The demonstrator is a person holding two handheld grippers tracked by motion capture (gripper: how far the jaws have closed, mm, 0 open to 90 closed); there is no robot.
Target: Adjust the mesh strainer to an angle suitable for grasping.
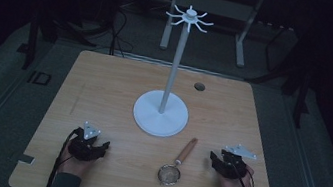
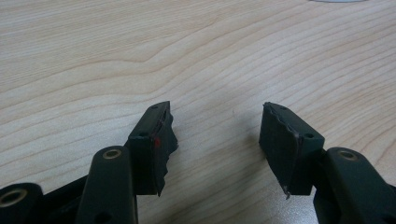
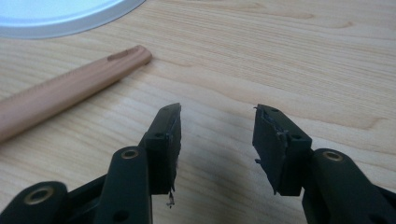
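Strainer, wooden-handled, lies near the table's front edge, between left gripper and right gripper, both with jaws spread and empty over bare wood. Beyond: white hook stand, mid-table; open surface either side.

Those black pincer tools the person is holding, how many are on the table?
2. The left gripper sits near the table's front left, the right gripper near its front right, with a wooden-handled strainer lying between them. Both are open.
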